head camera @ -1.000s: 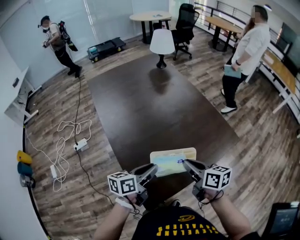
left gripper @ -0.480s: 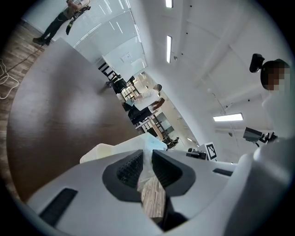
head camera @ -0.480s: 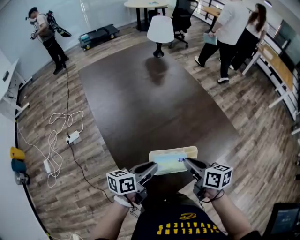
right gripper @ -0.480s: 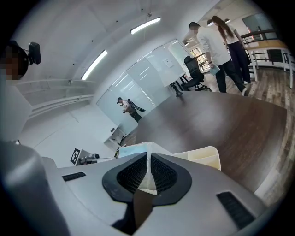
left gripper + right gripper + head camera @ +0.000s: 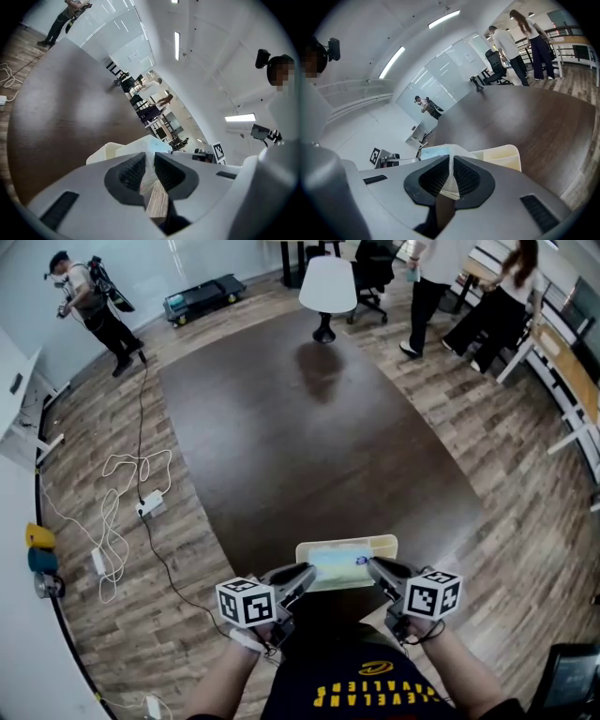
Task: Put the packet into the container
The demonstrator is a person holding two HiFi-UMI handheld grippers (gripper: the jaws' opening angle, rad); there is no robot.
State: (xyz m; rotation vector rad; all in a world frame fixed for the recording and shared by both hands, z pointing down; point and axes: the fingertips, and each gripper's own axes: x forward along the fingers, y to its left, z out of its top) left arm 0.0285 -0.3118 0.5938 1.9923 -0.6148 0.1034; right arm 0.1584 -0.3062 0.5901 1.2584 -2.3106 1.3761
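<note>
In the head view a cream container (image 5: pixel 347 544) sits on the near end of a dark brown table (image 5: pixel 309 446), and a pale blue packet (image 5: pixel 337 568) is stretched flat over the container's near half. The left gripper (image 5: pixel 305 576) pinches the packet's edge at the container's left side, and the right gripper (image 5: pixel 375 567) pinches the opposite edge at its right side. Far beyond the container a white chair (image 5: pixel 328 287) stands at the table's other end. A white cable (image 5: pixel 122 493) lies on the wood floor well to the container's left, with a person (image 5: pixel 89 301) farther off that way and two more people (image 5: pixel 469 287) far beyond it to the right. In the left gripper view the left gripper (image 5: pixel 150 161) has its ribbed fingers (image 5: pixel 133 169) narrowly apart and pressed on the thin edge of the packet (image 5: pixel 152 146). The packet runs out above the container (image 5: pixel 105 152), whose rim shows just past the fingers. In the right gripper view the right gripper (image 5: pixel 451 165) has its fingers (image 5: pixel 466 176) almost together, clamped on the packet (image 5: pixel 436 152). The container (image 5: pixel 501 157) shows just behind and to the right of that grip. I cannot tell from any view whether the packet's underside touches the container's rim.
</note>
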